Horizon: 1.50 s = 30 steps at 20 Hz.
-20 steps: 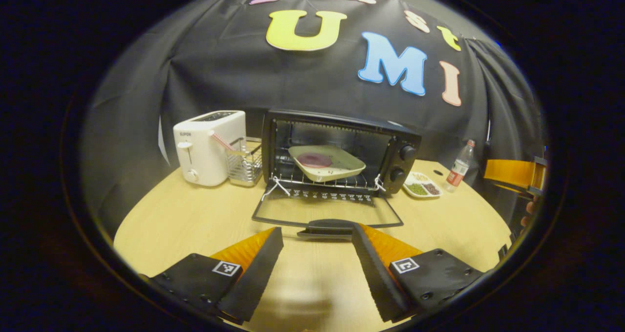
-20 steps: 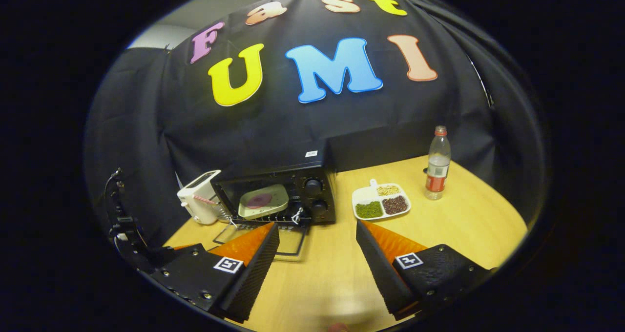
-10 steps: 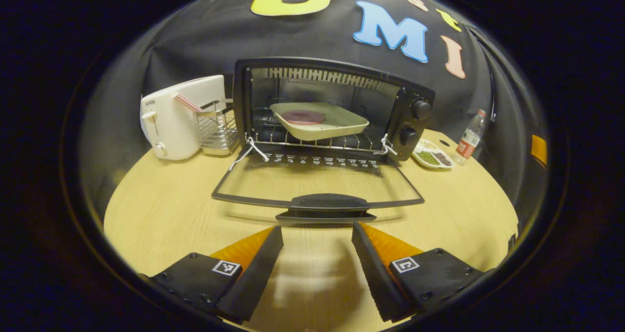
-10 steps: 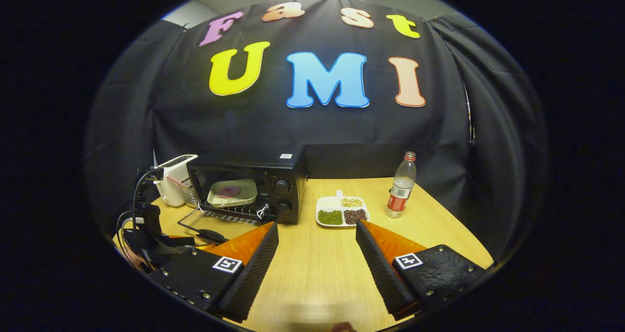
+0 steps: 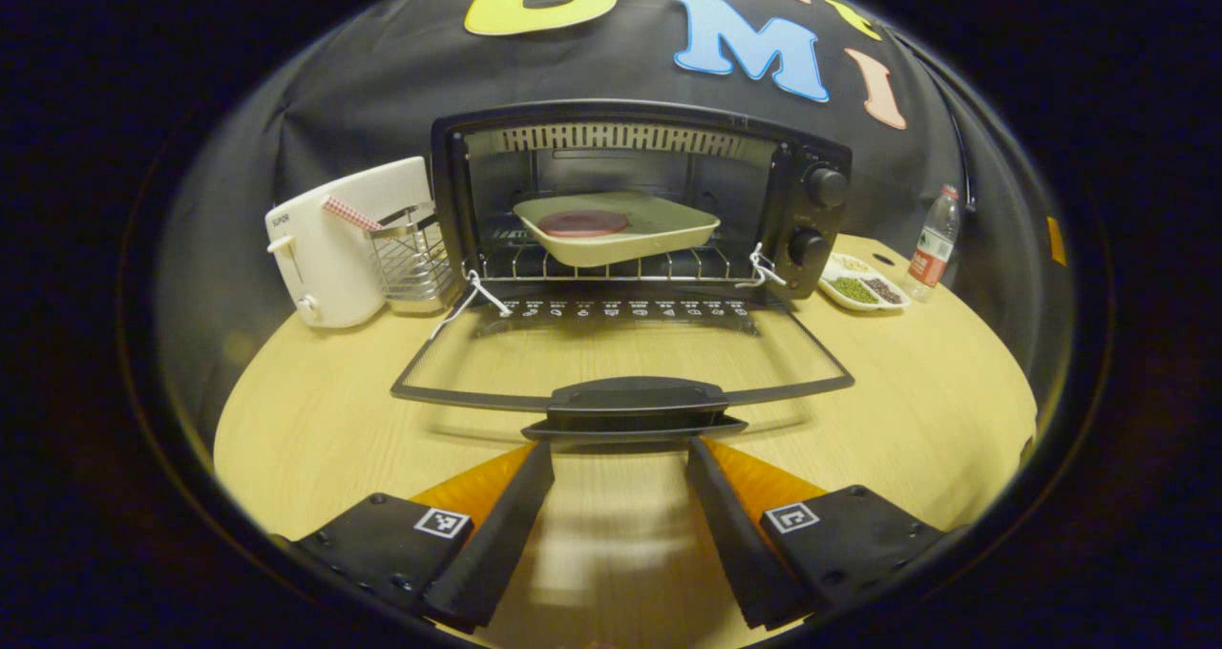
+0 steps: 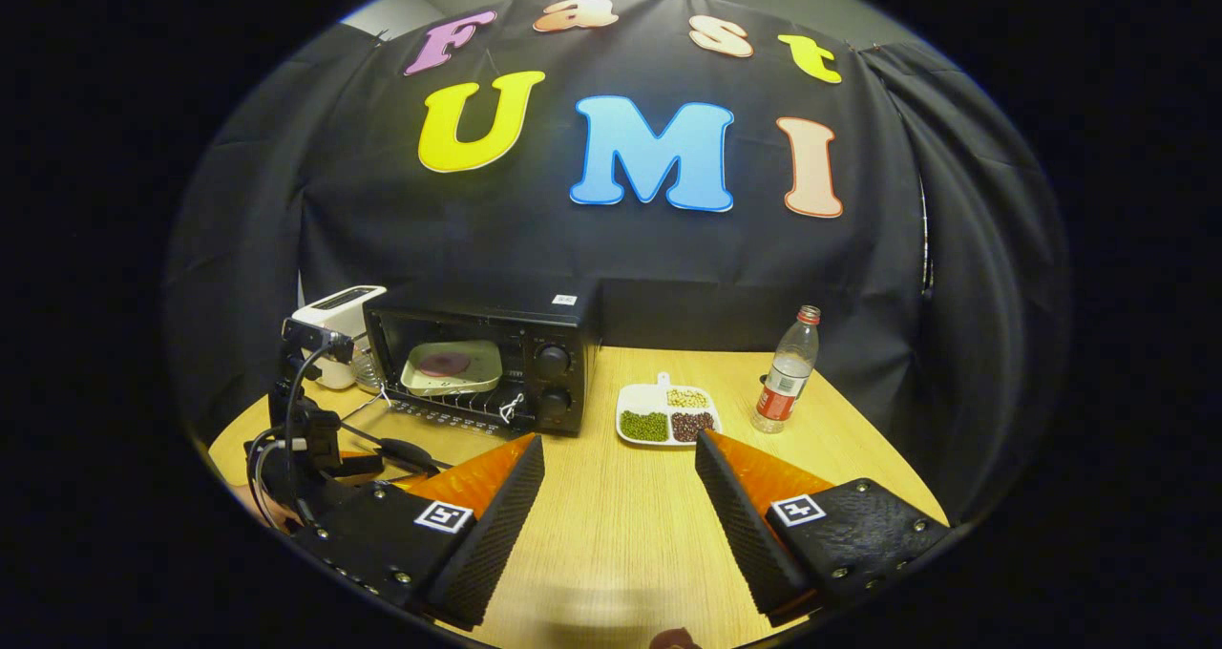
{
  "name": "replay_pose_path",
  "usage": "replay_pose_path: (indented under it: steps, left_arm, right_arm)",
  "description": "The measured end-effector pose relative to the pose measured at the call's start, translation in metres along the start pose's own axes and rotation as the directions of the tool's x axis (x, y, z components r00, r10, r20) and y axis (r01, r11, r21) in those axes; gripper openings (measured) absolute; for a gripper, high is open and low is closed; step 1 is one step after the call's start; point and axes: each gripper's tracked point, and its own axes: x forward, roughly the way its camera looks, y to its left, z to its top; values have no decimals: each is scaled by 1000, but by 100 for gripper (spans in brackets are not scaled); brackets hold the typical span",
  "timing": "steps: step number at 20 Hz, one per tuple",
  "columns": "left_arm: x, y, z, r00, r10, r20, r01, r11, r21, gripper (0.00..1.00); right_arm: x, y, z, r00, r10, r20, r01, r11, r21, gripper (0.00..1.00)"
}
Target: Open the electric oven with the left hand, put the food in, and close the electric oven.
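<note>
Electric oven (image 5: pixel 630 200) is seen standing at the back of the round wooden table (image 5: pixel 916 420), against the black cloth wall, with its door (image 5: pixel 621 358) folded down flat towards the camera in the left gripper view. On the wire rack (image 5: pixel 611 267) inside, a pale square dish (image 5: pixel 621 229) is set, and a round reddish piece of food (image 5: pixel 582 222) is seen lying in it. The door's dark handle (image 5: pixel 635 401) is found at the near edge, and the left gripper (image 5: pixel 619 458) is held just in front of it with its fingers spread wide; the fingertips (image 5: pixel 539 458) are seen right below the handle's ends, though contact cannot be judged. Two knobs (image 5: pixel 816 215) are placed on the oven's right panel. A white toaster (image 5: pixel 334 243) and a wire basket (image 5: pixel 415 267) are set to the oven's left, while a divided plate of beans (image 5: pixel 864 291) and a plastic bottle (image 5: pixel 931 248) are set to its right. In the right gripper view, the right gripper (image 6: pixel 619 458) is held well apart from the oven (image 6: pixel 487 367), above bare table (image 6: pixel 611 534), its fingers likewise spread and holding nothing. The left gripper's body with its cables (image 6: pixel 305 439) is seen at the lower left of that view, in front of the lowered door.
</note>
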Motion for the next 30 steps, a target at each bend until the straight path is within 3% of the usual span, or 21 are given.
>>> replay_pose_path:
  steps: [5, 8, 12, 13, 14, 15, 17, 18, 19, 20, 21, 22, 24, 30]
  left_arm:
    - [-27, 1, 42, 992, 4, 126, -3, 1000, -5, 92]
    - [-33, -1, 73, 982, 9, 189, -8, 1000, -6, 100]
    - [-35, -3, 115, 959, 3, 282, -20, 998, 55, 100]
    - [-33, -4, 126, 953, 2, 302, -20, 998, 57, 92]
    - [-31, -3, 138, 948, 0, 320, -20, 998, 58, 92]
    - [-29, -3, 149, 940, -2, 340, -20, 998, 60, 100]
    - [-27, -3, 173, 926, -2, 378, -27, 997, 73, 100]
    - [-31, -4, 188, 914, -3, 405, -34, 996, 84, 92]
    - [-39, -8, 199, 902, -6, 431, -36, 995, 91, 96]
    - [-50, -13, 211, 890, -13, 457, -34, 995, 95, 100]
    - [-63, -21, 220, 876, -23, 481, -28, 995, 98, 92]
    - [-79, -29, 227, 864, -32, 503, -22, 995, 101, 100]
    - [-114, -42, 233, 840, -42, 540, -16, 995, 102, 97]
    - [-245, -99, 216, 790, -22, 612, -34, 996, 79, 91]
  right_arm:
    - [2, 3, -2, 1000, 22, -2, -22, 1000, -6, 98]
    - [2, 4, -2, 999, 33, -2, -33, 999, 10, 98]
    - [4, 4, -2, 999, 42, -1, -42, 999, 8, 98]
    - [3, 3, -2, 999, 41, 1, -41, 999, 7, 98]
    - [3, 3, -2, 999, 40, 2, -40, 999, 9, 98]
    - [3, 2, -2, 999, 37, 4, -37, 999, 14, 98]
    - [1, -1, 0, 1000, 29, 10, -29, 999, 25, 98]
    - [-1, -4, 2, 1000, 26, 15, -26, 999, 31, 98]
    - [-4, -9, 3, 999, 23, 22, -24, 999, 38, 98]
    - [-8, -13, 6, 999, 19, 33, -21, 999, 44, 98]
    - [-13, -17, 11, 999, 18, 50, -20, 999, 49, 98]
    - [-19, -21, 17, 997, 16, 71, -20, 998, 53, 98]
    - [-35, -32, 29, 993, 13, 117, -19, 998, 55, 98]
    - [-99, -70, 65, 967, 18, 254, -36, 997, 68, 98]
